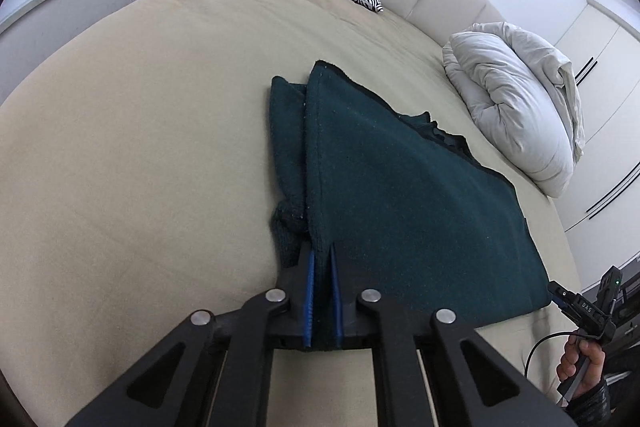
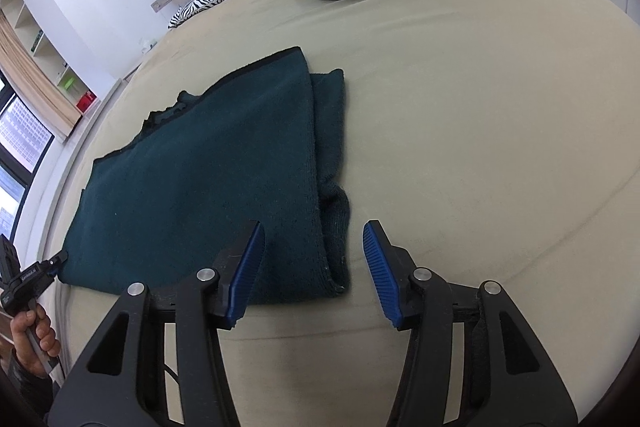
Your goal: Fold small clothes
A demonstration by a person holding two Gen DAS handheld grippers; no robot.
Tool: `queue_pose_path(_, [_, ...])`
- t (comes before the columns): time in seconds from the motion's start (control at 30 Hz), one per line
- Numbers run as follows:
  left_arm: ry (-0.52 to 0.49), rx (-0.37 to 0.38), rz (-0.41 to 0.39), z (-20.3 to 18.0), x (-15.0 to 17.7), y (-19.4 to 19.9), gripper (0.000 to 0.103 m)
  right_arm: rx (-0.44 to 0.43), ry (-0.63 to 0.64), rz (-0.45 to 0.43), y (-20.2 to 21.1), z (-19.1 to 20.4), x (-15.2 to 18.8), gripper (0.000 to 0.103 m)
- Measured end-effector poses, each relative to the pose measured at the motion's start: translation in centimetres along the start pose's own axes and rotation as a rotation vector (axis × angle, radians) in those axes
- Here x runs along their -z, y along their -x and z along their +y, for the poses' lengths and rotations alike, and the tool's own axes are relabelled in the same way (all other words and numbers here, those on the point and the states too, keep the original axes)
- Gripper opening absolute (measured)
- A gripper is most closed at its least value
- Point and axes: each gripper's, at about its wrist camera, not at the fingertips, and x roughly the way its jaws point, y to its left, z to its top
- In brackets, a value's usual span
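The left gripper (image 1: 323, 259) is clenched on the near corner of the dark green garment (image 1: 400, 187); the fabric fills the narrow gap between its blue ribbed pads (image 1: 310, 291). From these fingers the garment runs forward and to the right over the beige bed sheet (image 1: 140, 147). Its folded edge goes straight ahead from the fingertips, and this is also the long axis.

The right gripper (image 2: 314, 267) is released, with its blue pads (image 2: 380, 271) wide apart. The near right corner of the garment lies between them, closer to the left pad, and I cannot tell if that pad touches it. The rest spreads ahead and to the left of the fingers.

The cloth looks thick and fuzzy like fleece, with a dark trim along the far edge. It lies mostly flat, in layers. A narrower underlayer shows beside the fold.
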Motion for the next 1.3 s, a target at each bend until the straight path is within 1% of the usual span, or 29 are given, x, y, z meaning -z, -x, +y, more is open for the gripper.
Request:
queue_pose_path(0.07, [0.001, -0.003, 0.002, 0.1, 0.0, -0.1, 0.007, 0.002, 0.019, 0.007, -0.2, 0.4, 0.1, 0.042])
queue_pose_path(0.23, [0.003, -0.004, -0.004, 0.3, 0.0, 0.2, 0.007, 0.023, 0.038, 0.008, -0.4, 0.9, 0.2, 0.035])
queue_pose_path(0.3, [0.014, 0.004, -0.010, 0.5, 0.0, 0.4, 0.007, 0.028, 0.029, 0.009, -0.6, 0.7, 0.0, 0.027])
queue_pose_path(0.37, [0.028, 0.017, -0.010, 0.8, 0.0, 0.5, 0.007, 0.039, 0.031, 0.013, -0.7, 0.7, -0.1, 0.011])
queue_pose_path(0.43, [0.031, 0.025, -0.011, 1.0, 0.1, 0.7, 0.006, 0.043, 0.037, 0.015, -0.6, 0.8, 0.0, 0.006])
queue_pose_path(0.67, [0.010, 0.026, -0.024, 1.0, 0.5, 1.6, 0.006, 0.044, 0.038, 0.002, 0.1, 1.4, 0.3, 0.005])
queue_pose_path(0.8, [0.028, 0.032, -0.016, 1.7, 0.9, 1.5, 0.006, 0.047, 0.042, 0.008, 0.4, 1.5, 0.8, 0.005])
queue_pose_path(1.0, [0.055, 0.039, -0.010, 2.7, 1.7, 1.4, 0.006, 0.048, 0.014, 0.028, 0.2, 0.6, 2.0, 0.005])
queue_pose_path(1.13, [0.061, 0.043, -0.010, 2.9, 2.0, 1.5, 0.006, 0.040, -0.011, 0.031, -0.1, 0.2, 2.0, 0.005])
queue_pose_path(1.3, [0.069, 0.054, -0.005, 3.0, 1.6, 1.6, 0.006, 0.046, 0.010, 0.026, 0.3, 0.8, 2.1, 0.005])
